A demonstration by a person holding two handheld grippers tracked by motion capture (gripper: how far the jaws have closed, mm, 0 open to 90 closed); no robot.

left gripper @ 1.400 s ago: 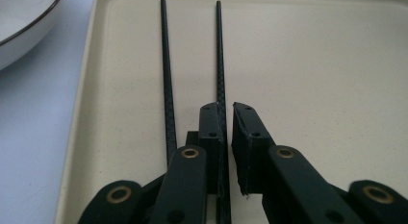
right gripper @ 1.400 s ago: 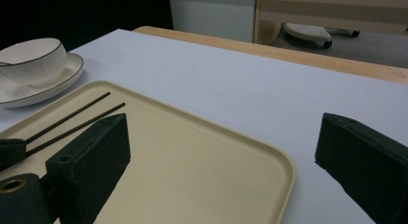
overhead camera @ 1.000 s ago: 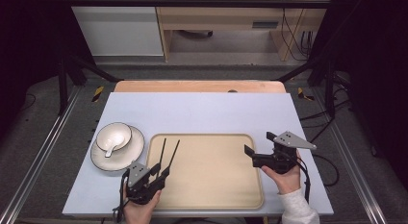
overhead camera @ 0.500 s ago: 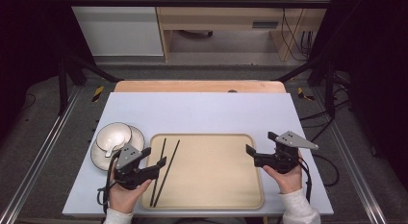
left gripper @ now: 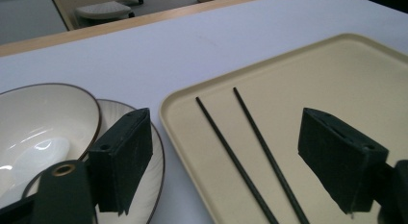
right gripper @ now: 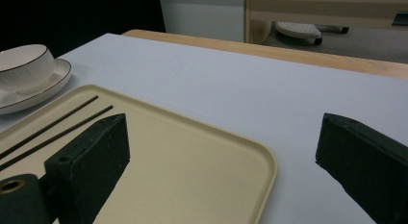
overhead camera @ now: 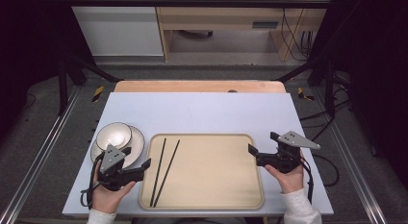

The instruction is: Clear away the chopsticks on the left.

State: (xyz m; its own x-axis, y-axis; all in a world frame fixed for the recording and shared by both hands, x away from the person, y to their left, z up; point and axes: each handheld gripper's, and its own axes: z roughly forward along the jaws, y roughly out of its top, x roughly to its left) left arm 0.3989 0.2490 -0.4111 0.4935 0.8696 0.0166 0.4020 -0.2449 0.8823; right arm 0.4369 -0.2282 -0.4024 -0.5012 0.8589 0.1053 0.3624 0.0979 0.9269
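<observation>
Nearest to the person, at the bottom of the high view, two hands hold the two grippers. The left gripper [overhead camera: 144, 167] sits at the left edge of the tan tray [overhead camera: 211, 195], low over the table. Its jaws have just been opening, and now they stand wide apart with nothing between them. In the left gripper view the left gripper [left gripper: 226, 161] looks along its two black pads [left gripper: 122, 156]; one pad hangs over the plate and the other over the tray.

The right gripper [overhead camera: 253, 154] is at the right side of the tray, well apart from the left one. Its jaws are wide too and hold nothing. In the right gripper view the right gripper [right gripper: 221, 161] has one pad over the tray and one over the bare blue table [right gripper: 231, 89].

A little farther on lie the two black chopsticks [overhead camera: 163, 168]. They rest flat on the left part of the tray, side by side, close at the near end and wider at the far end. They are let go; no pad touches them. In the left gripper view the chopsticks [left gripper: 240, 156] run between the two pads but lie below them.

Left of the tray is a white plate [overhead camera: 137, 147] with a dark rim, and a white bowl [overhead camera: 113, 136] stands on it. Something pale seems to lie in the bowl [left gripper: 38, 132], maybe a spoon, but it is hard to tell.

Farthest away is the wooden edge of the table [overhead camera: 199, 86].
</observation>
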